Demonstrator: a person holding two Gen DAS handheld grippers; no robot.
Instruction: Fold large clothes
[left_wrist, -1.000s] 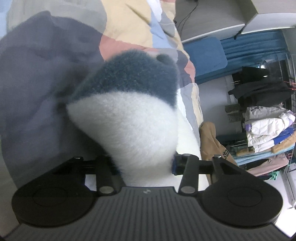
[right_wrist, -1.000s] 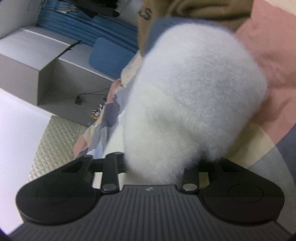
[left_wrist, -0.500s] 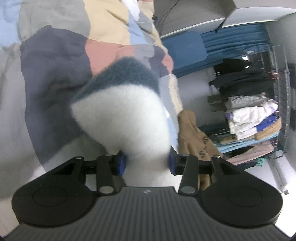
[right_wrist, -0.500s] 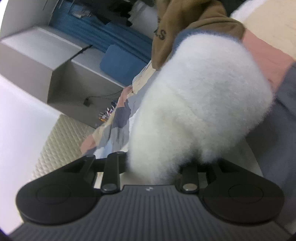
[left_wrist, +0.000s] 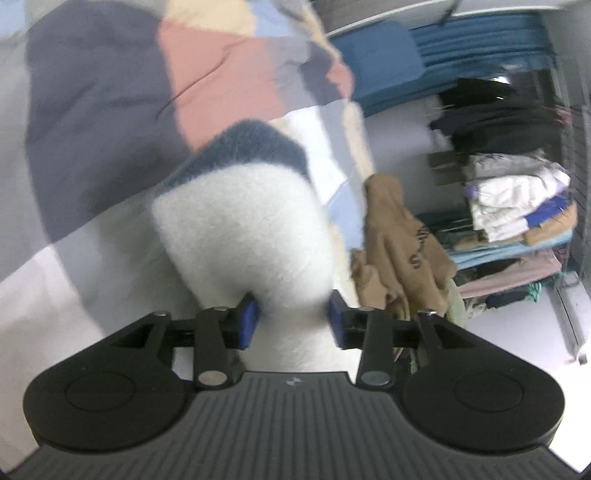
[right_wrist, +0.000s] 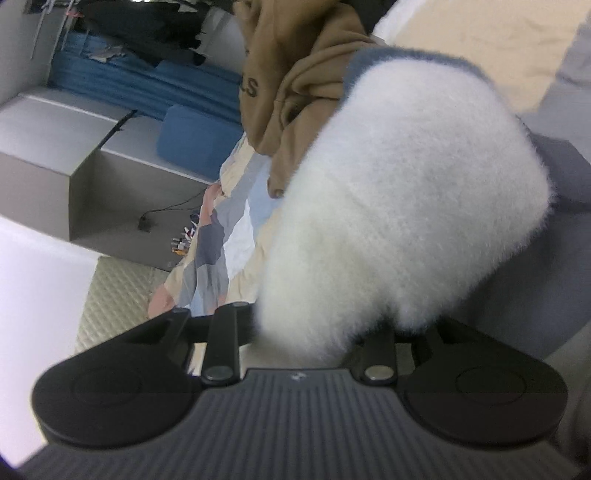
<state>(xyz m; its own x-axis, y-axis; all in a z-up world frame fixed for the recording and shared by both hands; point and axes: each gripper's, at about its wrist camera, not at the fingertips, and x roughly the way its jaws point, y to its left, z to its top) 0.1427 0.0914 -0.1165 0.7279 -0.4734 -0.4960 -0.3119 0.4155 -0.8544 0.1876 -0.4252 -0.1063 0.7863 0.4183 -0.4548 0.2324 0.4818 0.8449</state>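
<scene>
A fluffy white garment with a dark blue trim bunches up in front of my left gripper, whose blue pads are shut on it. In the right wrist view the same white fleece fills the middle, and my right gripper is shut on it; its fingertips are hidden by the pile. Both hold the garment above the patchwork bedspread.
A tan hoodie lies at the bed's edge, also in the right wrist view. A rack of stacked clothes stands to the right. A blue cushion and grey cabinets are beyond the bed.
Both grippers have moved with the fleece still held; the left view has pulled back so the blue pads and more of the bedspread show, and the hoodie appears nearer in both views.
</scene>
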